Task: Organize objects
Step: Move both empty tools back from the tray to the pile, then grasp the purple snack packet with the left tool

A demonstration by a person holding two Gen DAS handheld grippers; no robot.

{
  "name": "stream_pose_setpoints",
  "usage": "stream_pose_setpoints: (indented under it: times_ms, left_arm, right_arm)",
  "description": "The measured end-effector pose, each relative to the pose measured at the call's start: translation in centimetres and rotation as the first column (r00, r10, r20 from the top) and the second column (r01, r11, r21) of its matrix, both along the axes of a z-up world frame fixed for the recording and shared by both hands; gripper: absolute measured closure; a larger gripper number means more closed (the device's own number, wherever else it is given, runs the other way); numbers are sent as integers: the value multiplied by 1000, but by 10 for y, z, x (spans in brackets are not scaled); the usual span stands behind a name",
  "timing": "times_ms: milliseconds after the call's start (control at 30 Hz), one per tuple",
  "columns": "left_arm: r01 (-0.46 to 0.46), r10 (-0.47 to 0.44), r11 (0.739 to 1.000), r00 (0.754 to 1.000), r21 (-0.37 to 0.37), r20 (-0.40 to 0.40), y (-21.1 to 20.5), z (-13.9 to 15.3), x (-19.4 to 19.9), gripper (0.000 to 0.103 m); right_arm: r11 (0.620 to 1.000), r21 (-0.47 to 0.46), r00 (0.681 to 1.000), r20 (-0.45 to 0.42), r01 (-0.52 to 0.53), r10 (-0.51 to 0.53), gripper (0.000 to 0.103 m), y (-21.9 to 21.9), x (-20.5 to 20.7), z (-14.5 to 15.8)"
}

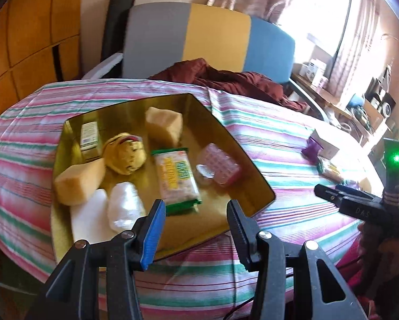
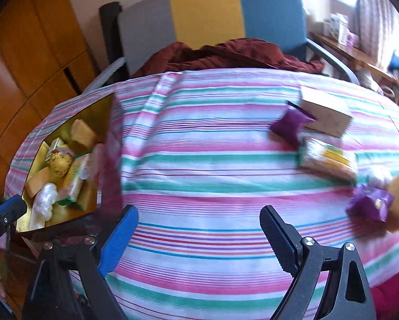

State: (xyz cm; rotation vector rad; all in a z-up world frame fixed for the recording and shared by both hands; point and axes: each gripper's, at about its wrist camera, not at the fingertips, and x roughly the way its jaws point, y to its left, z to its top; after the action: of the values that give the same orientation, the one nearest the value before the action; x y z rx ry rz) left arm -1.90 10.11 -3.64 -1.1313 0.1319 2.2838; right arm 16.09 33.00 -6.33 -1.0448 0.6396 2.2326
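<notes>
A pink-and-green striped cloth lies under both grippers. Just ahead of the empty, parted left gripper sits a gold tray holding 7 items. The right gripper gapes wide, empty; purple packets lie right of it.

The cotton tablecloth wore pink, green and white stripes; the shallow tray gleamed gold; the crinkled packet was purple.
</notes>
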Motion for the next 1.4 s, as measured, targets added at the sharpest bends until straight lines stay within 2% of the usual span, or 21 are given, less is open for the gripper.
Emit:
stream_pose_setpoints:
  times_ms: [267, 467, 600, 667, 733, 867, 933, 1067, 1200, 1400]
  left_arm:
    - [89, -89, 996, 996, -1, 5, 30, 0, 5, 55]
    - [162, -162, 987, 987, -4, 1, 59, 4, 8, 55]
    - [222, -222, 975, 975, -11, -5, 85, 8, 9, 55]
    - [249, -249, 968, 968, -16, -11, 99, 9, 12, 55]
    - [288, -288, 957, 957, -25, -13, 118, 8, 14, 55]
    - [346, -346, 937, 938, -41, 4, 157, -1, 15, 55]
    - [367, -367, 929, 930, -46, 22, 177, -6, 13, 55]
    - [420, -418, 906, 907, -48, 43, 214, -15, 12, 55]
    - [477, -474, 877, 879, -63, 51, 256, -24, 9, 55]
    - [523, -516, 850, 850, -66, 104, 307, -41, -5, 55]
  right_arm:
    - [981, -94, 984, -38, 169, -173, 10, 50, 68, 13]
    - [933, -102, 931, -84, 345, -354, 7, 93, 122, 30]
    - [891, -118, 882, -132, 439, -453, 6, 118, 146, 32]
    - [871, -155, 856, -173, 465, -488, 6, 126, 155, 31]
    - [862, -169, 839, -202, 478, -505, 6, 129, 158, 31]
    - [869, -190, 831, -258, 456, -493, 4, 128, 161, 33]
    - [866, -216, 817, -291, 451, -498, 2, 128, 166, 32]
    - [860, -263, 802, -319, 437, -505, 1, 134, 175, 27]
    - [868, -264, 804, -335, 420, -491, 1, 134, 175, 27]
    - [882, -259, 817, -341, 394, -465, 0, 134, 173, 27]
